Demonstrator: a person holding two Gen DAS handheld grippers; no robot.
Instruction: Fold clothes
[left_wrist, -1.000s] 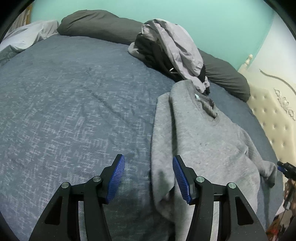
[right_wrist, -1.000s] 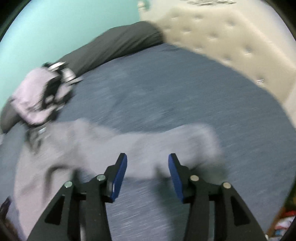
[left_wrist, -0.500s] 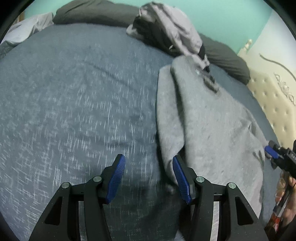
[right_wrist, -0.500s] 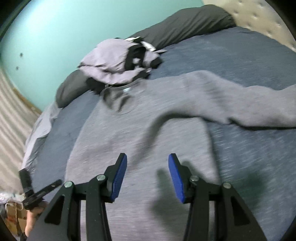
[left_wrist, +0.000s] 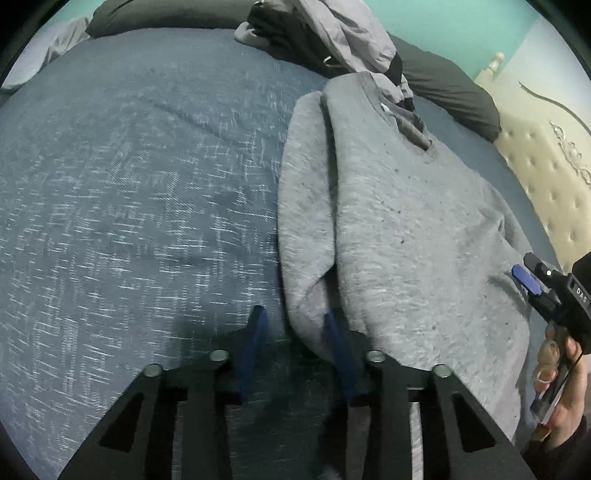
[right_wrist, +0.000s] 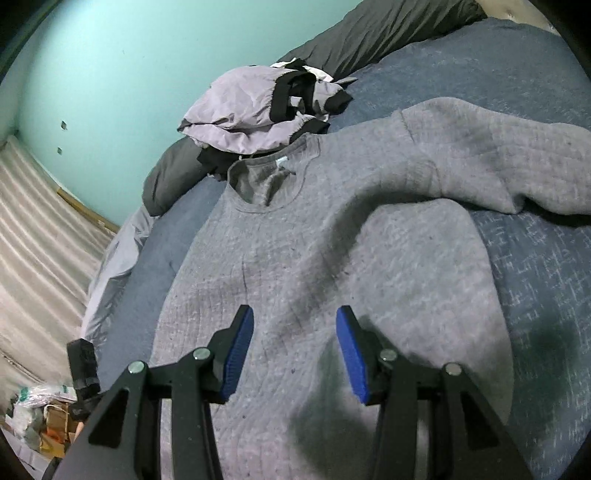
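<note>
One grey sweatshirt (right_wrist: 332, 251), one clothes heap (right_wrist: 258, 107), two dark pillows (left_wrist: 450, 96).

Right tool (right_wrist: 293, 341) gapes above grey sweatshirt (right_wrist: 332, 251); blue bedspread (right_wrist: 546, 277) beneath

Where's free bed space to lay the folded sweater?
Free: the bedspread left of the sweater, out to the dark pillows. A smaller patch lies right of the hem, below the sleeve. Crowded: the clothes pile at the collar.
</note>
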